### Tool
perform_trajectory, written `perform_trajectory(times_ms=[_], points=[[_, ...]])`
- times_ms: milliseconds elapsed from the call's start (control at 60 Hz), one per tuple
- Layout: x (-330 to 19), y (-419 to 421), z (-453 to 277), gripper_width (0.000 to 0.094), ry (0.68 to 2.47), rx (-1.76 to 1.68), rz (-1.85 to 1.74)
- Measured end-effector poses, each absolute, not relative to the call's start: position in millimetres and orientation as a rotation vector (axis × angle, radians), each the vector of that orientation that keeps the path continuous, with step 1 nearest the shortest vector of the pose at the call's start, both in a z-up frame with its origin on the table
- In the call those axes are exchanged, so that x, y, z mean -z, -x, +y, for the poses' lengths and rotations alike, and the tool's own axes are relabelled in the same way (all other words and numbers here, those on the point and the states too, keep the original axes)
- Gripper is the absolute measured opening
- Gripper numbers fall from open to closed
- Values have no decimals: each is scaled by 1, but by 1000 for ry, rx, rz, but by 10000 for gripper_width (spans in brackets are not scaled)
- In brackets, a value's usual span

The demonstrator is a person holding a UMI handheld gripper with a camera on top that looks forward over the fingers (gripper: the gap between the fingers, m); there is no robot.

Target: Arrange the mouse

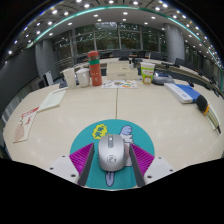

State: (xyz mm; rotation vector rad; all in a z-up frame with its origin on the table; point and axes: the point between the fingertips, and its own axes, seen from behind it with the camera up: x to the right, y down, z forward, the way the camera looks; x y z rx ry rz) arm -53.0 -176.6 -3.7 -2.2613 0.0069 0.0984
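Mouse: a grey mouse [113, 152] lies on the mat, exactly between the two fingers, its narrow end pointing to 12 o'clock
Gripper: the gripper [112, 160] points forward over the worktop; the magenta pads [82, 158] stand at both sides of the mouse
Fingers: they look closed on the mouse, one pad against each flank, but I cannot tell for sure that both really press on it
Mat: a round teal mat [112, 130] with a yellow picture [99, 131] at 11 o'clock of the mouse
Worktop: a wide light wooden worktop [120, 105] carries everything
Far things: an orange-red container [95, 68] at 11 o'clock, a white cup with green band [148, 71] at 1 o'clock, a blue book [184, 92] at 2 o'clock, papers [27, 122] at 9 o'clock
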Motion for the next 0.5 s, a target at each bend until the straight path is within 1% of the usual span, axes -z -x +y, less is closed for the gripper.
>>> perform_trajectory(times_ms=[33, 50, 83, 150, 367, 500], points=[[-1, 53, -182, 834, 2260, -89, -3], [-5, 53, -184, 874, 2258, -82, -6], [-16, 51, -190, 832, 2249, -62, -12], [-46, 48, -205, 865, 2229, -37, -23], [-142, 54, -292, 861, 2173, -18, -10], [-185, 62, -356, 858, 2129, -5, -27]])
